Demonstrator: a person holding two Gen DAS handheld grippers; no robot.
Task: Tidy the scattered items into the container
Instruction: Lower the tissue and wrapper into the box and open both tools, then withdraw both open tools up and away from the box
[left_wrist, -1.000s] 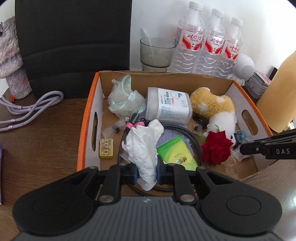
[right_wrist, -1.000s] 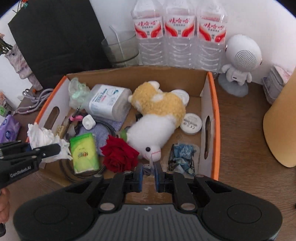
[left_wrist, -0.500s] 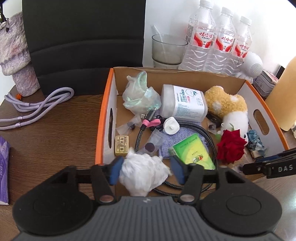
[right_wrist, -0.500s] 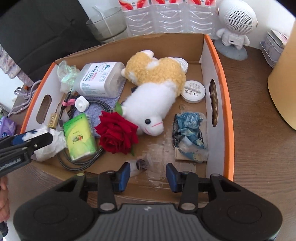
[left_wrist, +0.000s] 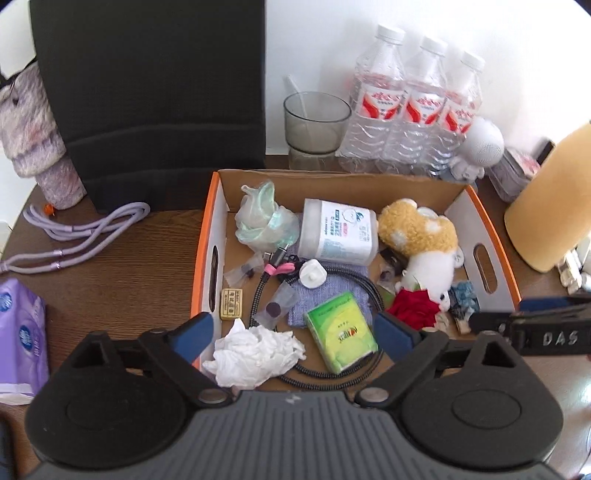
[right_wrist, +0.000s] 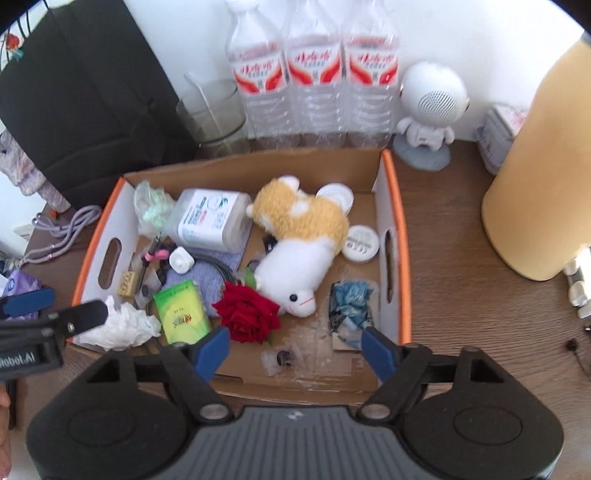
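The orange-edged cardboard box (left_wrist: 202, 258) (right_wrist: 400, 236) holds several items: a crumpled white tissue (left_wrist: 255, 352) (right_wrist: 123, 326) in its near left corner, a green tissue pack (left_wrist: 341, 330) (right_wrist: 181, 312), a red rose (right_wrist: 247, 314), a plush toy (right_wrist: 299, 236), a white bottle (left_wrist: 338, 230) and a small clear bag (right_wrist: 282, 358). My left gripper (left_wrist: 295, 334) is open above the box's near edge, the tissue lying free below it. My right gripper (right_wrist: 295, 350) is open over the clear bag, empty.
A purple tissue pack (left_wrist: 20, 332) and a lilac cord (left_wrist: 77, 230) lie on the wooden table left of the box. Behind it stand a black chair back (left_wrist: 155, 92), a glass (left_wrist: 316, 123), three water bottles (left_wrist: 417, 103) and a white robot figure (right_wrist: 430, 110). A yellow cylinder (right_wrist: 543, 166) stands right.
My left gripper opened and let the white tissue drop into the box, then drew back. My right gripper opened, released the small clear bag into the box and pulled back.
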